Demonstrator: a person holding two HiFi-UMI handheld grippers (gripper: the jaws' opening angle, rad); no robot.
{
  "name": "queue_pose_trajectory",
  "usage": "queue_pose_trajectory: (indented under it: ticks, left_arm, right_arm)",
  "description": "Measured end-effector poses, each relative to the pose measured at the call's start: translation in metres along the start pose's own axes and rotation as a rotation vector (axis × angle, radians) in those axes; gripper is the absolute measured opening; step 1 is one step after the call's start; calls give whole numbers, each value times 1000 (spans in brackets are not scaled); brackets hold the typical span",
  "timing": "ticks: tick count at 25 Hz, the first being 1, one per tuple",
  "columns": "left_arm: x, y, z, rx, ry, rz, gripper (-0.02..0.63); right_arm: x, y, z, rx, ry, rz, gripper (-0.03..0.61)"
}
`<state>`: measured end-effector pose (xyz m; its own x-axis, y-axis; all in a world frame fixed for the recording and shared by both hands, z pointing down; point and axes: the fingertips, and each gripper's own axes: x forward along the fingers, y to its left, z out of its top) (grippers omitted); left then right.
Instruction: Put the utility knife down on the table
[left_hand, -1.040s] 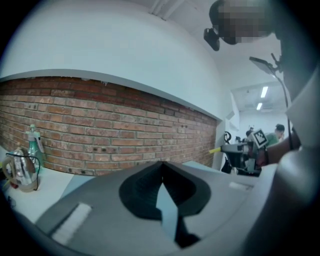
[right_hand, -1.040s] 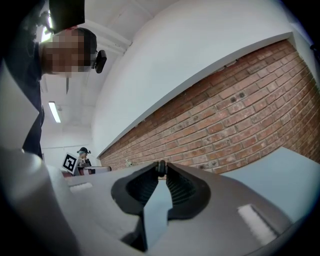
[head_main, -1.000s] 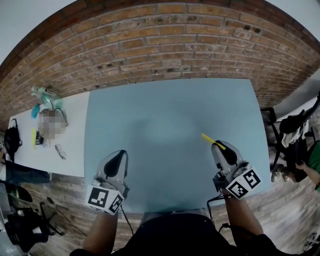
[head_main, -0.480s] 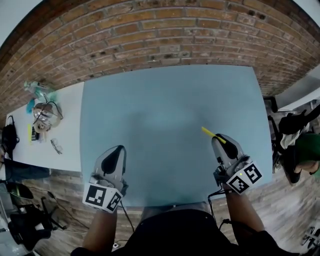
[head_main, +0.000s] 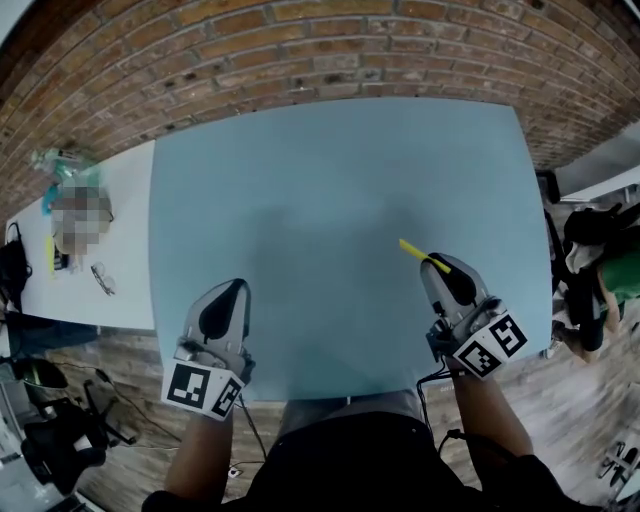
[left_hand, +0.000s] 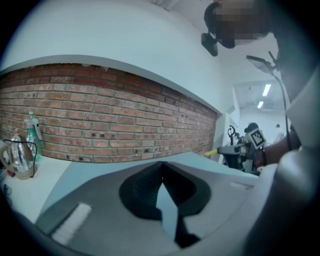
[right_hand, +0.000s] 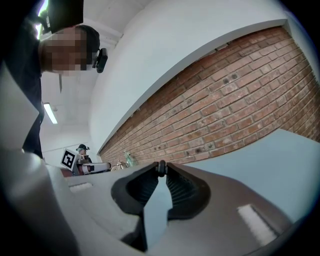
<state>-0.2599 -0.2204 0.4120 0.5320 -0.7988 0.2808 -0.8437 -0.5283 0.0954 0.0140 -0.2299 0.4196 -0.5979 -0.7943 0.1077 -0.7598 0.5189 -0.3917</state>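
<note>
Yellow and slim, the utility knife sticks out ahead and to the left from the tip of the right tool, over the right half of the blue worktop. The right gripper view shows that tool clenched, its jaws pressed on a small dark piece at the very tip, which is the knife seen end-on. Whether the knife's far end touches the blue worktop cannot be told. The left tool sits well apart from it, above the near left part of the same surface. In the left gripper view its jaws are closed tip to tip with nothing between them. A brick wall runs along the far edge. A white worktop adjoins on the left, carrying small clutter.
</note>
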Motion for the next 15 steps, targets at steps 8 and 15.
queue_pose_trajectory:
  ticks: [8, 15]
  left_arm:
    - [6, -3, -17, 5, 31, -10, 3]
    - [14, -2, -27, 27, 53, -12, 3]
  right_arm:
    - [0, -4, -17, 7, 25, 8, 52]
    - [5, -11, -33, 26, 49, 11, 52]
